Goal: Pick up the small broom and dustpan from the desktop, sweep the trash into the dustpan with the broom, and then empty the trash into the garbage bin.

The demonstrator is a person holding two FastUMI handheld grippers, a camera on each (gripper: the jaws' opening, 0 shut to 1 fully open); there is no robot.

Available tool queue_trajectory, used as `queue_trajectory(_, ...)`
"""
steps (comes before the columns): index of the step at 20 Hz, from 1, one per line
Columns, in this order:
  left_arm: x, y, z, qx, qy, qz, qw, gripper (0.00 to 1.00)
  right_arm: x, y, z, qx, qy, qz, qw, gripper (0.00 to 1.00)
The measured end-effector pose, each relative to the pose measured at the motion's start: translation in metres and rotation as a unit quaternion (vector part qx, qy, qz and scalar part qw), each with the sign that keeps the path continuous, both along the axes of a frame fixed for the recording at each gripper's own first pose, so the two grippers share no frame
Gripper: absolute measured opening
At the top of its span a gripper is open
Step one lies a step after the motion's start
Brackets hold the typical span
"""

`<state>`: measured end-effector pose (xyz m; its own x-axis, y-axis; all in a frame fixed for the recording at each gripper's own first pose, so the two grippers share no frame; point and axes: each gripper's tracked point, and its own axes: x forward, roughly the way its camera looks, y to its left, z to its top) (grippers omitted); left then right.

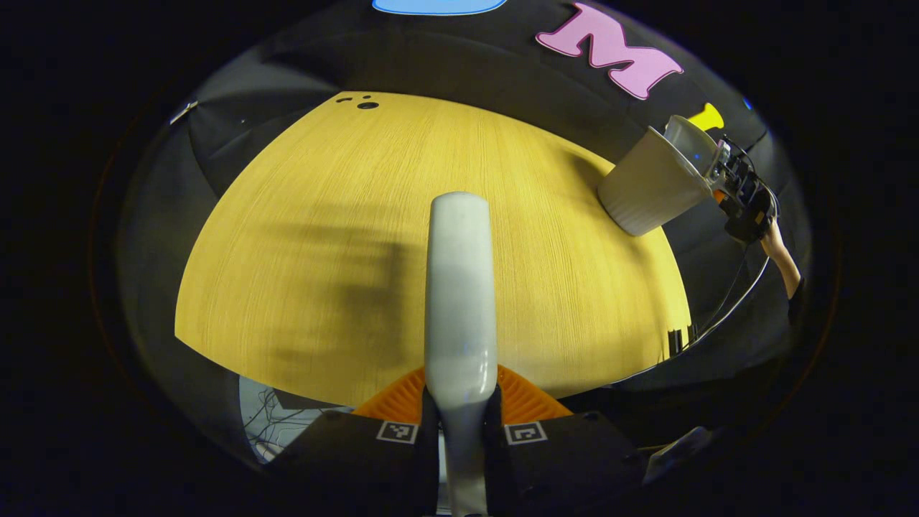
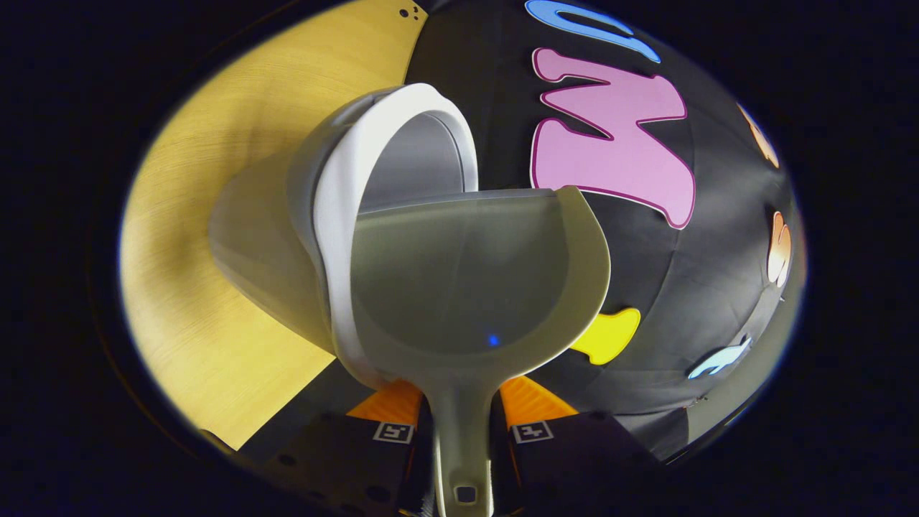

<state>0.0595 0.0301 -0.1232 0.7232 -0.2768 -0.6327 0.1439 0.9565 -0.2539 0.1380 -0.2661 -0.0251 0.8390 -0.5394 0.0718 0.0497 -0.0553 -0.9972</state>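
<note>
My left gripper [image 1: 461, 409] is shut on the pale broom [image 1: 459, 287], which points forward above the wooden table [image 1: 323, 215]. At the table's far right edge stands the beige garbage bin [image 1: 650, 190], where my right gripper [image 1: 743, 194] holds the dustpan [image 1: 693, 140] over its mouth. In the right gripper view, my right gripper [image 2: 459, 413] is shut on the handle of the grey dustpan [image 2: 467, 273]. The pan's scoop lies tipped against the white rim of the bin [image 2: 266, 244], covering part of the opening. No trash shows in the pan or on the table [image 2: 201, 215].
A person's forearm [image 1: 782, 258] and a cable [image 1: 732, 301] trail behind the right gripper. Small dark holes [image 1: 367, 105] mark the table's far corner. Loose wires [image 1: 269, 424] lie below the table's near edge. The booth's black cloth wall [image 2: 718, 251] rises behind the bin.
</note>
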Motion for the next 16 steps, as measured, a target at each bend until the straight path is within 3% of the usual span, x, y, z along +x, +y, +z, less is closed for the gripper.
queue_trajectory(3,0.003,0.002,0.002,0.001,-0.004,0.008,1.0,0.29,0.0,-0.008,-0.002,0.078,-0.016,-0.009,0.997,0.35)
queue_trajectory(6,0.004,0.004,0.001,-0.001,-0.006,0.017,1.0,0.29,0.0,-0.016,-0.007,0.195,-0.049,-0.029,0.979,0.35)
queue_trajectory(10,0.004,0.006,0.0,0.0,-0.004,0.028,1.0,0.28,0.008,-0.025,-0.014,0.343,-0.096,-0.052,0.933,0.35)
queue_trajectory(12,0.005,0.008,0.004,0.002,-0.008,0.035,0.999,0.28,0.005,-0.025,-0.019,0.396,-0.111,-0.062,0.909,0.38)
queue_trajectory(13,0.008,0.013,0.008,0.005,-0.014,0.048,0.999,0.29,0.006,-0.023,-0.019,0.422,-0.118,-0.056,0.897,0.35)
queue_trajectory(14,0.012,0.015,0.013,-0.001,-0.021,0.059,0.998,0.28,0.006,-0.022,-0.021,0.449,-0.121,-0.057,0.884,0.39)
queue_trajectory(16,0.015,0.015,0.025,-0.018,-0.034,0.072,0.997,0.29,0.007,-0.018,-0.022,0.499,-0.135,-0.055,0.854,0.35)
